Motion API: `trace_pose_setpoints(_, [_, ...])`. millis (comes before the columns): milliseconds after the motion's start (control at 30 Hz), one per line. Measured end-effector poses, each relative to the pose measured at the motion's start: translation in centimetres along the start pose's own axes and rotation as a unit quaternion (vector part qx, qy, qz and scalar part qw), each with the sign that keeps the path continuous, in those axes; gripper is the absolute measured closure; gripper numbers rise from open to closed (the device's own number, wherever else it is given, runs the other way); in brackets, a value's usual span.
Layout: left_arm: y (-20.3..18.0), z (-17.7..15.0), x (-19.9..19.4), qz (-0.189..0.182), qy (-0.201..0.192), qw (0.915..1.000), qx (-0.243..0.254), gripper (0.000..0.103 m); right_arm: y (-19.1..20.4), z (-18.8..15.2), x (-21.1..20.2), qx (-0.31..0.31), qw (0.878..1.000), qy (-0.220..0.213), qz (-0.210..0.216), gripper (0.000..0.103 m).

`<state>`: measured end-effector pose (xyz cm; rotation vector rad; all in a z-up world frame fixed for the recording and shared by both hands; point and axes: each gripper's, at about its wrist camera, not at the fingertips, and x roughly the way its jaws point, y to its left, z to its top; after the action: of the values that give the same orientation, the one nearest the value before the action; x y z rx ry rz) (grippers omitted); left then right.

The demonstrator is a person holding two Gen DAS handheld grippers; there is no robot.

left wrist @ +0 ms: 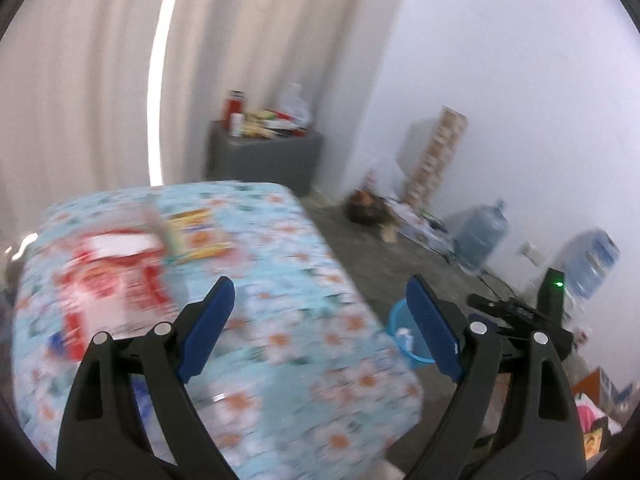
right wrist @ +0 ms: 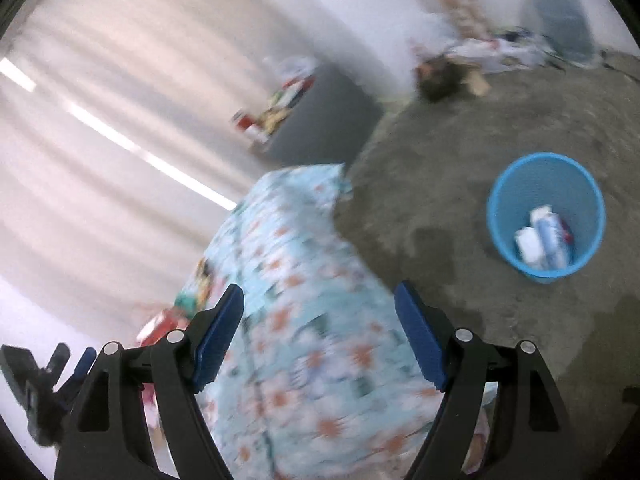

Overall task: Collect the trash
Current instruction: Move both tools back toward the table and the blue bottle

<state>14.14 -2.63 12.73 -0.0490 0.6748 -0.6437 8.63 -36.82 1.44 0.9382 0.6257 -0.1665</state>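
A table with a light blue flowered cloth [left wrist: 288, 320] carries a red-and-white wrapper [left wrist: 108, 280] and a yellow packet [left wrist: 196, 236] at its far left. My left gripper [left wrist: 320, 328] is open and empty above the cloth. A blue mesh bin [right wrist: 546, 216] stands on the floor with white and blue packaging inside; it also shows in the left wrist view [left wrist: 408, 332]. My right gripper [right wrist: 320, 340] is open and empty above the table's edge [right wrist: 304, 280]. The left gripper [right wrist: 60, 376] shows at the lower left of the right wrist view. Both views are blurred.
A grey cabinet [left wrist: 264, 156] with bottles and packets stands by the curtain. Water jugs [left wrist: 480, 236], a dark bowl [left wrist: 364, 208] and papers lie along the white wall. A black device with a green light [left wrist: 552, 304] stands at the right.
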Motion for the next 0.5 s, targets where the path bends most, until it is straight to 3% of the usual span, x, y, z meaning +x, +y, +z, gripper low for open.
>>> trace_pose_setpoints(200, [5.7,-2.0,-5.7,0.047,-0.028,0.9974,-0.047,0.020,5.7,-2.2,2.4,-0.057,0.996,0.060,0.037,0.027])
trace_pose_setpoints(333, [7.9,-3.4,-7.5,0.068,-0.042,0.9951,-0.058,0.020,8.7,-4.2,4.7,-0.085,0.987,0.120,0.064,0.027])
trace_pose_setpoints(500, [11.0,-5.5,-8.4,0.101,-0.038,0.9913,-0.075,0.020,11.3,-6.1,7.0,-0.105,0.978,0.162,0.074,0.027])
